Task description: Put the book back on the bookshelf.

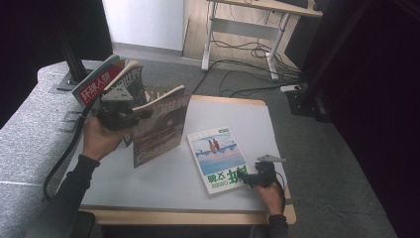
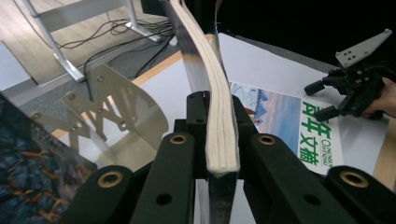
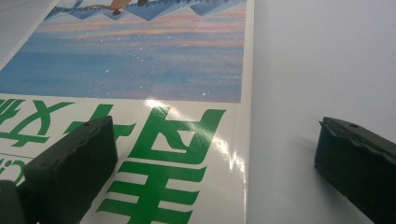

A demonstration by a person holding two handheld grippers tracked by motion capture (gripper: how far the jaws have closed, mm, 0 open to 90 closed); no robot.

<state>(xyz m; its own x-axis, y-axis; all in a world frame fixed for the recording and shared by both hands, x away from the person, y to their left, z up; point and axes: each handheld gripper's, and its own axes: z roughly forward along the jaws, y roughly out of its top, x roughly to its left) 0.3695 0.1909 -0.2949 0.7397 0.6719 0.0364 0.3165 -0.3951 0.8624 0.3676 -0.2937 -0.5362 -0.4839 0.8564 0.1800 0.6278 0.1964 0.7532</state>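
Clamped in the left claw (image 2: 219, 140), a dark-covered magazine (image 1: 161, 126) stands upright above the white surface (image 1: 163, 183). Beside it, the right claw (image 3: 215, 154) gapes wide over the corner of a flat green-lettered magazine (image 1: 217, 157), holding nothing.

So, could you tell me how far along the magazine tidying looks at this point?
Done: two magazines already lean in the metal stand at the table's left. In hand: the left gripper is shut on a brown magazine, held upright. Left: the green-titled magazine lies flat on the table, the open right gripper straddling its edge.
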